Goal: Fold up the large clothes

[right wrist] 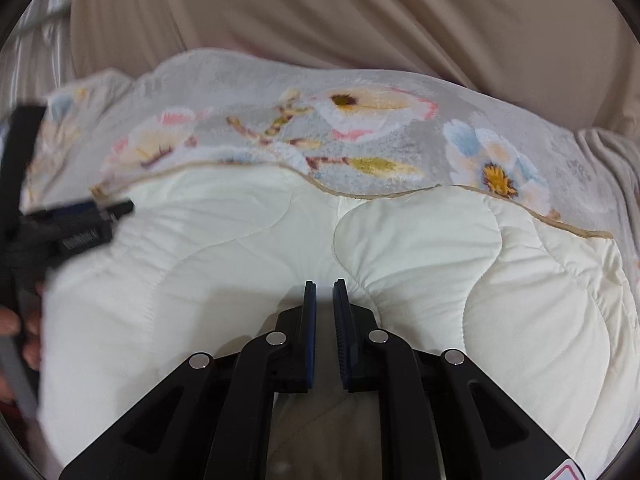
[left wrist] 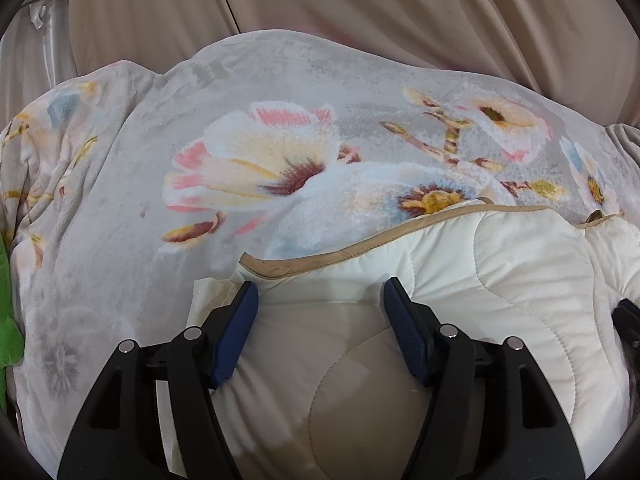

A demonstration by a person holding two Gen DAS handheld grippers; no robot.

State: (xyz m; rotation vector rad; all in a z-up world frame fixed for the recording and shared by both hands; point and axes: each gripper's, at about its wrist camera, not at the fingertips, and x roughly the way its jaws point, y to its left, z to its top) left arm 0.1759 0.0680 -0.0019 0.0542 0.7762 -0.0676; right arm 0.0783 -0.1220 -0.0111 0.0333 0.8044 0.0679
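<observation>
Beige curtains (left wrist: 360, 4) hang in folds across the whole background of both wrist views. In front of them spreads a grey plush blanket (left wrist: 132, 208) printed with large pink, white and blue flowers, covering the surface from edge to edge. On top of the blanket, at the near side, lies the cream quilted cover (left wrist: 500, 272), puffy, stitched in wavy lines and edged with a tan binding (left wrist: 320, 258) that runs along its far edge; in the right wrist view the same cover (right wrist: 400, 240) fills most of the lower half of the picture. A strip of bright green cloth (left wrist: 8, 320) shows at the far left edge of the left wrist view. The left hand-held gripper (left wrist: 320, 292) stands spread wide, its blue pads (left wrist: 236, 336) set down on a broad bulge of the cream cover near the bound corner. The right hand-held gripper (right wrist: 324, 286) sits over the middle of the cover with its pads almost together, a narrow slit between them, and no cloth visibly caught there. At the left rim of the right wrist view, blurred, the other gripper appears with a person's fingers (right wrist: 16, 332) on its handle.
</observation>
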